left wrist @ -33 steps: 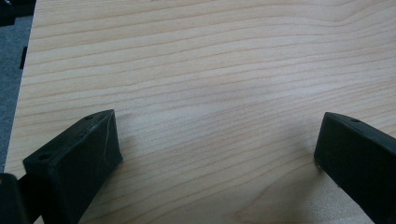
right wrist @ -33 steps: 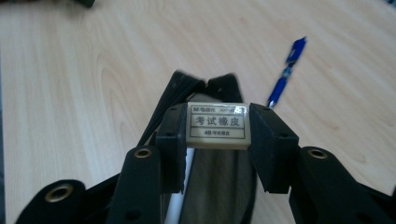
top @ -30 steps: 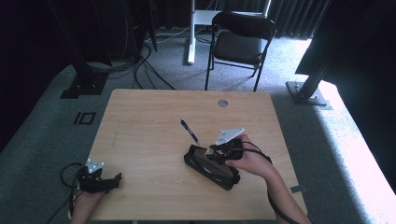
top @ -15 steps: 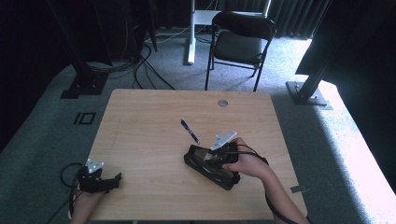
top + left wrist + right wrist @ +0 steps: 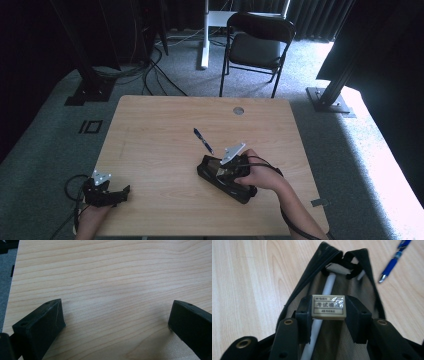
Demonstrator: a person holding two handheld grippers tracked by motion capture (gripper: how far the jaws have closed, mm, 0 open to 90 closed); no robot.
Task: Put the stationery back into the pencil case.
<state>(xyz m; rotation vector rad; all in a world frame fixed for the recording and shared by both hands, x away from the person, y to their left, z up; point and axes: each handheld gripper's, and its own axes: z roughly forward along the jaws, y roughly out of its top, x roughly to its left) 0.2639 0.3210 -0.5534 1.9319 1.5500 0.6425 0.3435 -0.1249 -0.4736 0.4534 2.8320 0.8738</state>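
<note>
Wooden table [image 5: 150, 150]; blue pen [image 5: 203, 140] beside pouch [image 5: 220, 175]

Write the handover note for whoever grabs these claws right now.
Right claw: shut on the eraser, held over the open mouth of the black mesh pencil case.
Left claw: open, holding nothing, at the table's near left corner.
Done: a white pen lies inside the case.
Left: drop the eraser in, then probably the blue pen lying beside the case.
</note>
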